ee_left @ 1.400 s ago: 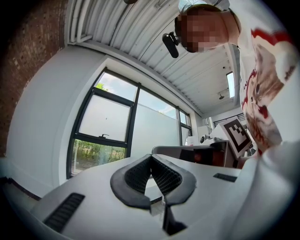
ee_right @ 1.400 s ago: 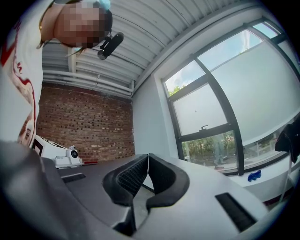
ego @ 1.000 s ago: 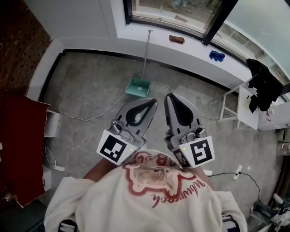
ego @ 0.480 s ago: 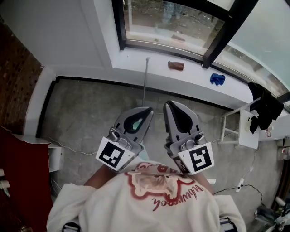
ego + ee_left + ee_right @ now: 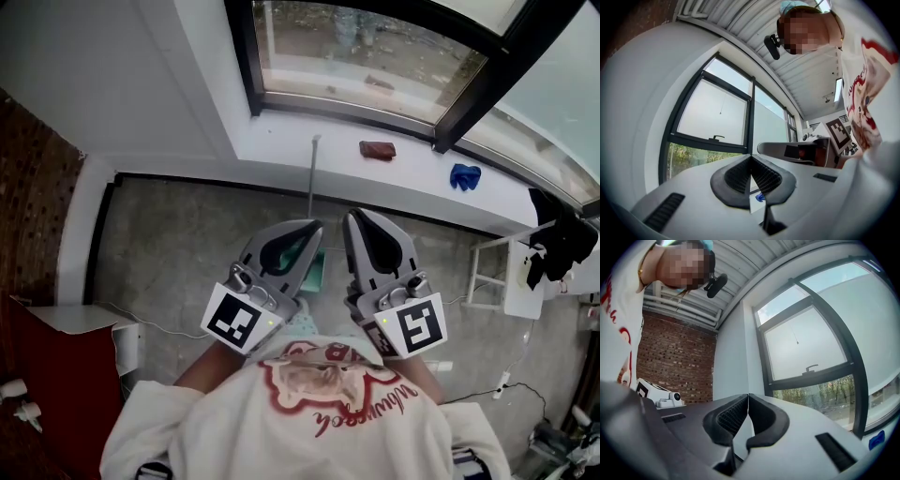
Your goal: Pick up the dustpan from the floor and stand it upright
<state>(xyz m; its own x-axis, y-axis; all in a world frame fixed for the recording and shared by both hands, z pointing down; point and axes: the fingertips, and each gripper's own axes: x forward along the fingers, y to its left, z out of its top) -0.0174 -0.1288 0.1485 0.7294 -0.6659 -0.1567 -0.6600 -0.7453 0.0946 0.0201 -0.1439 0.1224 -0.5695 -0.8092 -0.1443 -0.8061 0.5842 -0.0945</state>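
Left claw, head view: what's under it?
A green dustpan on the floor, its long handle rising toward the window ledge. The left claw covers most of the pan, so how it lies can't be told.
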